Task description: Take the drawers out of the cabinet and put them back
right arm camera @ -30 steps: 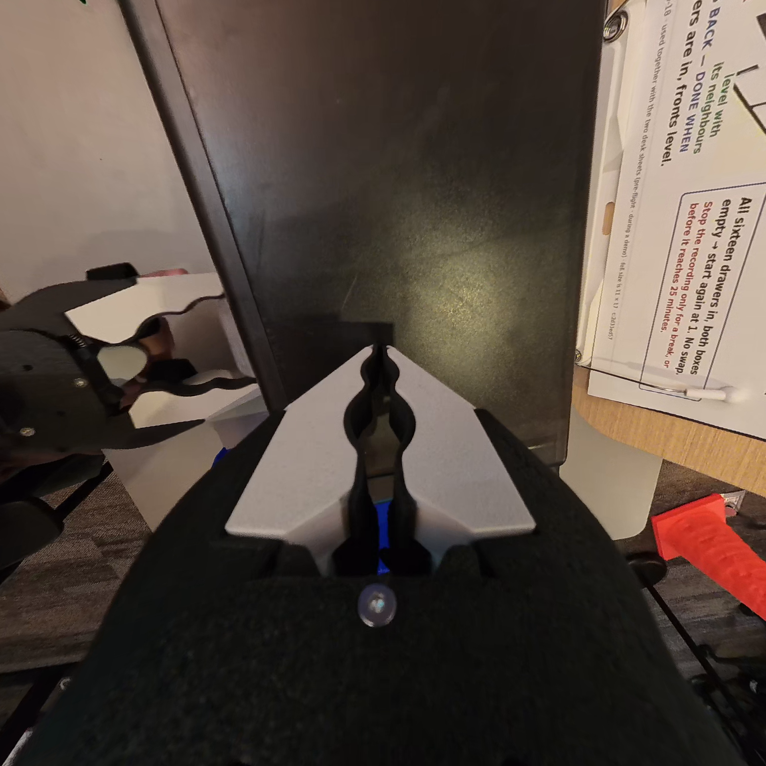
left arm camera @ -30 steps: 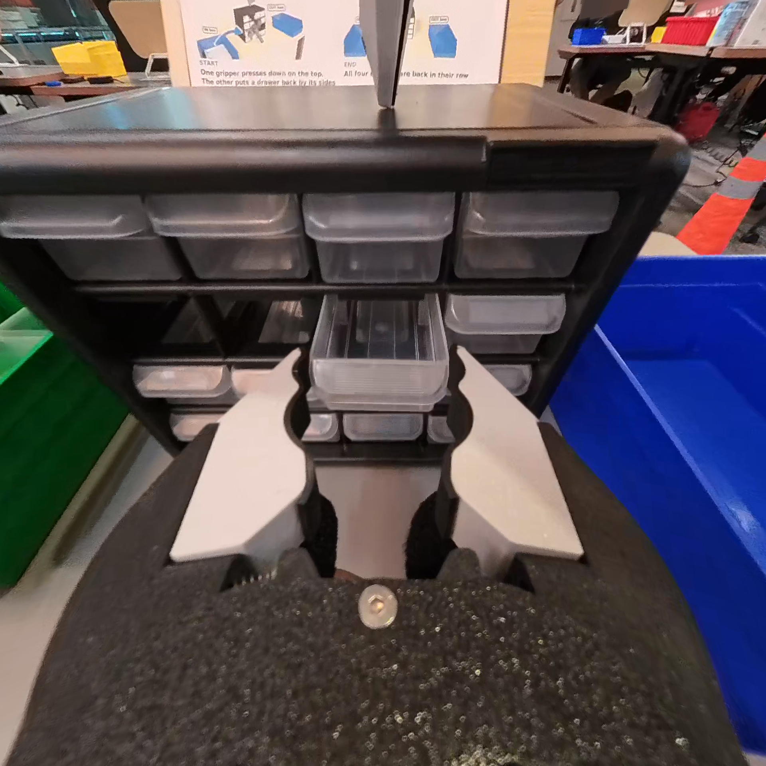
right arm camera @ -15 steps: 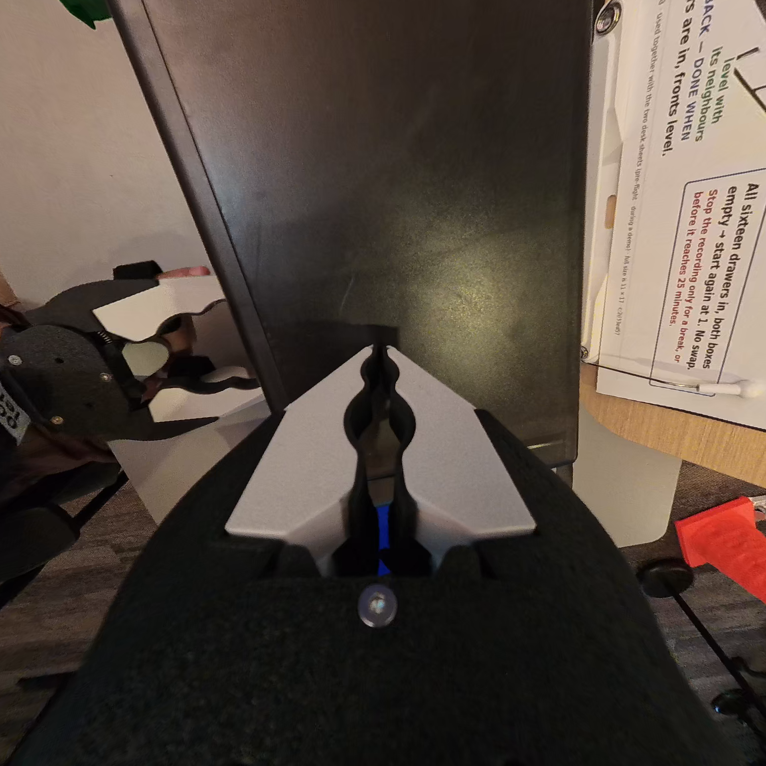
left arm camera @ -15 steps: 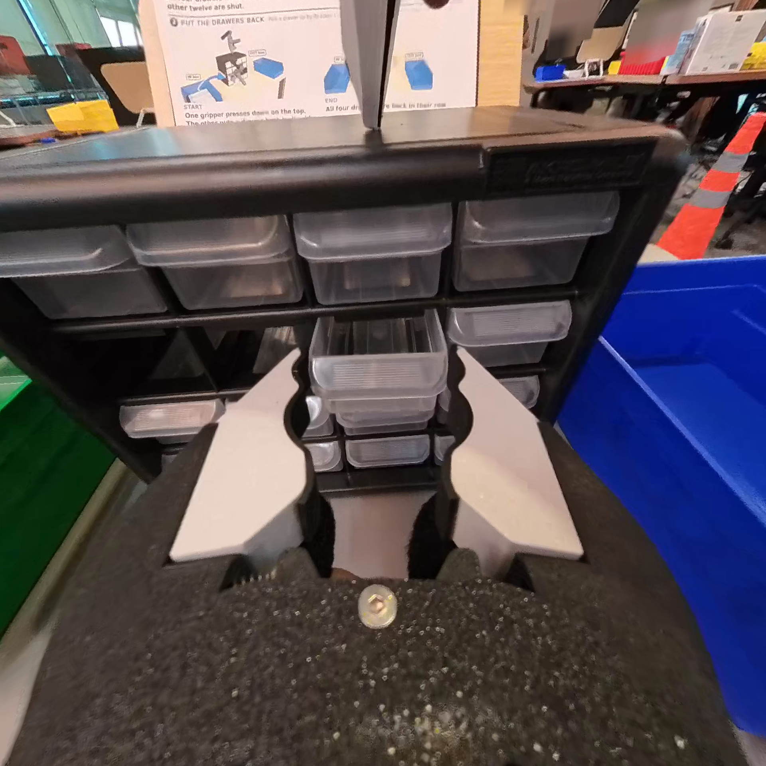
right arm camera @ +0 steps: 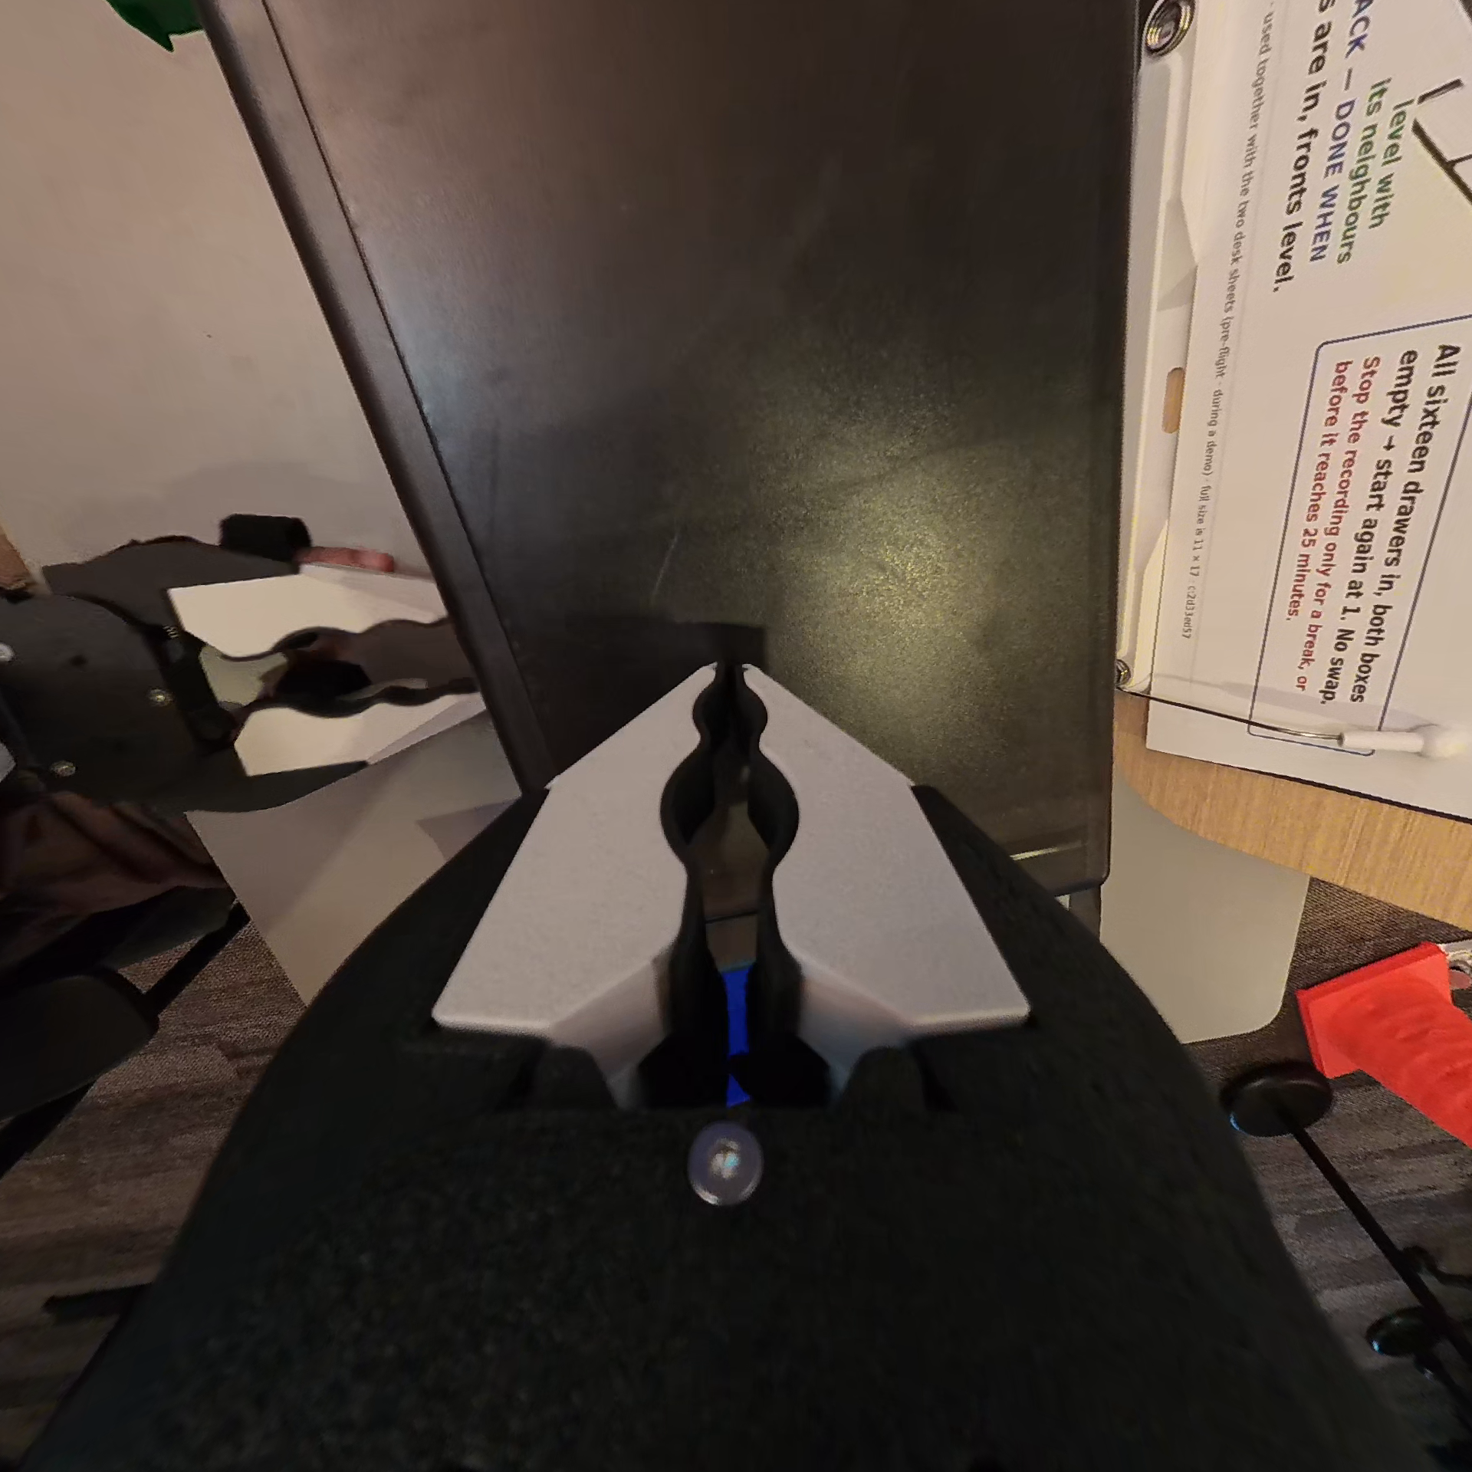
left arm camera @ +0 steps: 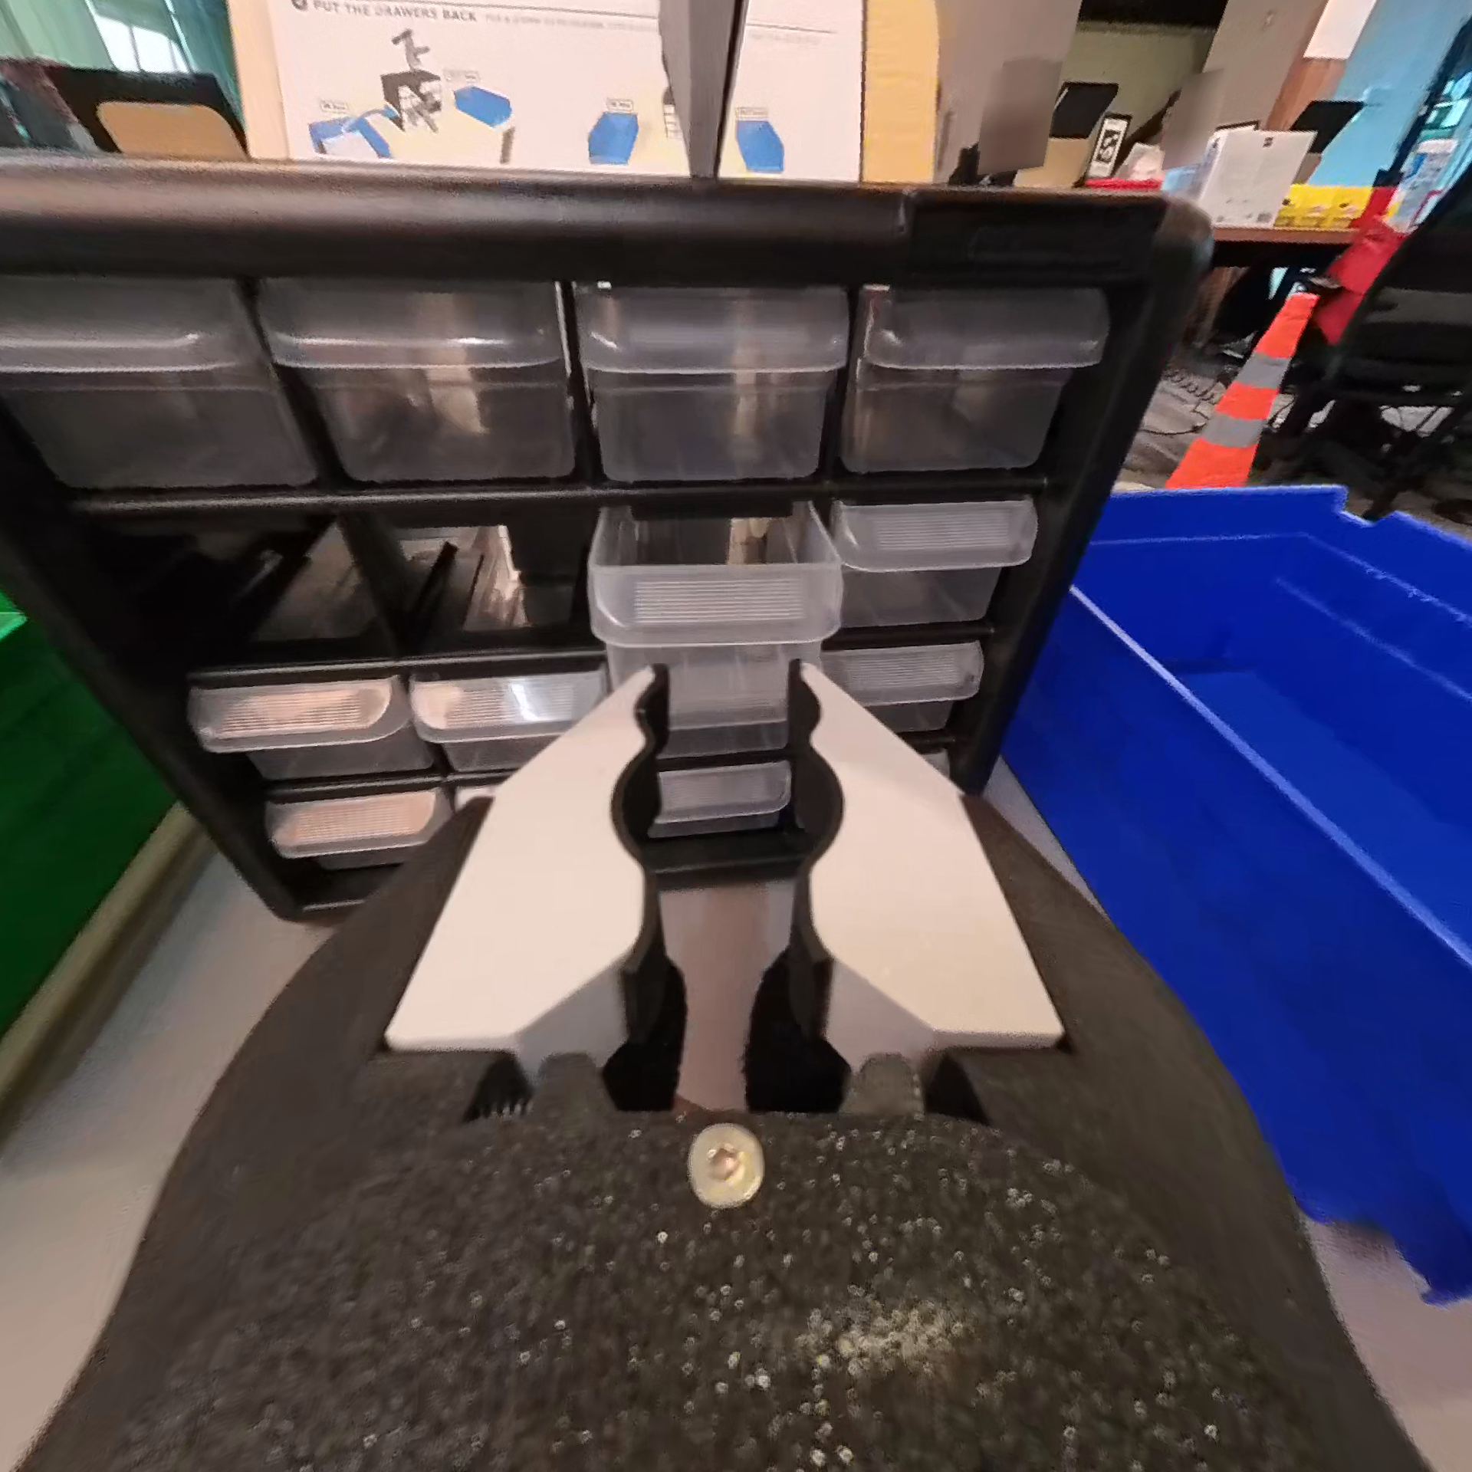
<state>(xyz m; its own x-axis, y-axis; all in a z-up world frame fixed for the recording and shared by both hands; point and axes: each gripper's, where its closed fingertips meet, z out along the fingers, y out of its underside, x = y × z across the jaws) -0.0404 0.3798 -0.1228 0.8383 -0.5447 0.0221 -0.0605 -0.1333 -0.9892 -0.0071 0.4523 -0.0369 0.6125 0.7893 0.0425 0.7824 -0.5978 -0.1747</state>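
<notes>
The black cabinet (left arm camera: 557,231) holds clear drawers. In its second row the two left slots are empty, and one clear drawer (left arm camera: 713,605) sticks partly out of the third slot. My left gripper (left arm camera: 726,689) is open with a narrow gap and holds nothing. Its tips are just in front of and below that drawer's front. My right gripper (right arm camera: 729,673) is shut and empty, with its tips pressed on the cabinet top (right arm camera: 796,358). It shows in the left wrist view (left arm camera: 709,88) standing on the top. The left gripper shows in the right wrist view (right arm camera: 450,649) at the cabinet's front.
A blue bin (left arm camera: 1274,796) stands close to the cabinet's right and a green bin (left arm camera: 64,796) to its left. An instruction sheet (left arm camera: 494,80) stands behind the cabinet. An orange cone (left arm camera: 1250,398) is far right. A red object (right arm camera: 1394,1027) lies on the floor.
The left gripper has dropped lower and drawn back, and its jaws have narrowed. The drawer was between the fingers and is now beyond the tips. The right gripper has stayed pressed on the top.
</notes>
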